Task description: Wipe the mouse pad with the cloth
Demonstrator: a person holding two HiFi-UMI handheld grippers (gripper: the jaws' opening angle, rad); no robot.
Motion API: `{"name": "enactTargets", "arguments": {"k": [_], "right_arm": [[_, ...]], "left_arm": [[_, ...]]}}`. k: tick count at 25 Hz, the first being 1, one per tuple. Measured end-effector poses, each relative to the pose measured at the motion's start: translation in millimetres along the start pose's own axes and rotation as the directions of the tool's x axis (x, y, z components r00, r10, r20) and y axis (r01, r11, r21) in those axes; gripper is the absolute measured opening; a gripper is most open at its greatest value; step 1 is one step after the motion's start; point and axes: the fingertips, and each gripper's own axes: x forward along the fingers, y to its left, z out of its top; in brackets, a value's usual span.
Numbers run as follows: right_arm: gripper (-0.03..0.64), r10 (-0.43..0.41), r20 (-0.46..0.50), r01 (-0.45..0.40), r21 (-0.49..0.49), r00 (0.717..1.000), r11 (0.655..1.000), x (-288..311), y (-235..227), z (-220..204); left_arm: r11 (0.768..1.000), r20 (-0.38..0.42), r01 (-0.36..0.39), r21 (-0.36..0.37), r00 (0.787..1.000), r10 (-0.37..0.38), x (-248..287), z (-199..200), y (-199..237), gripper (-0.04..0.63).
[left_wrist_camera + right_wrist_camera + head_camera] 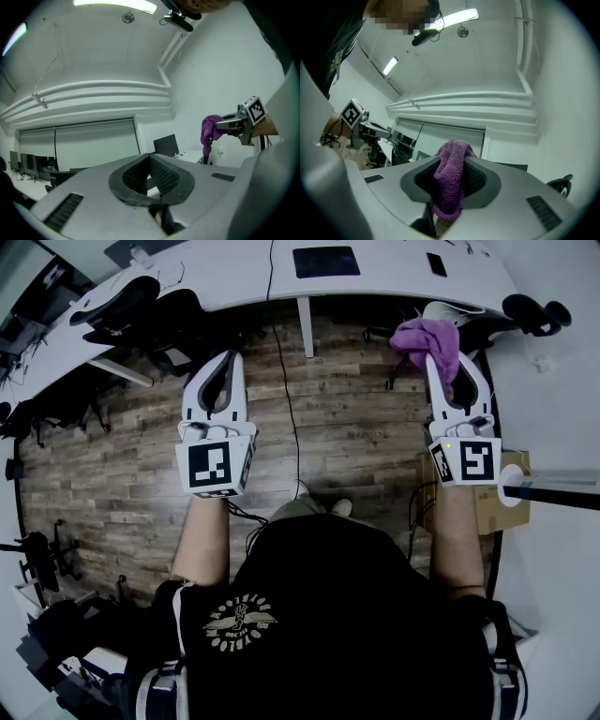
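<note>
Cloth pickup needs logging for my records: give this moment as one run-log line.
right claw: shut on cloth | left claw: shut, empty | mouse pad: on desk, untouched

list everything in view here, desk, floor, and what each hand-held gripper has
mouse pad: one, dark, on the desk
small flat device: one, black, on the desk, right of the mouse pad
desk: one, white, across the top of the head view
office chairs: at least three, black, along the desk's near side
cable: one, black, running from the desk across the floor
floor: wood planks, brown
cardboard box: one, brown, beside the right forearm
cloth: one, purple, clamped in the right hand-held gripper
left hand-held gripper: white, jaws together, nothing between them
right hand-held gripper: white, jaws shut on the cloth
T-shirt: black, on the person
</note>
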Motion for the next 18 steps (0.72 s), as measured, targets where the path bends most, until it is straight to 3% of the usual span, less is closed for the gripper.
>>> {"name": "enactTargets", "arguments": {"k": [6,12,18], "right_arm": [[0.104,-0.028,0.005,0.028,0.042,1.000,0.999,53.3,-3.5,-17.1],[0.112,-0.068,0.011,0.068,0.048,0.998,0.997,96.9,11.3,-11.4],[0.112,-0.052,-0.027,0.053,0.026,0.998,0.998,110.7,28.6,-17.3]], "left_arm": [[0.996,0.075,-0.029,0.084,0.997,0.022,53.9,5.9,23.8,0.002],[0.999,0.073,-0.012,0.050,0.997,0.008,75.9,-5.7,58.4,0.002],[1.000,0.080,0.000,0.021,0.997,-0.001,87.9,-11.8,78.0,0.002]]}}
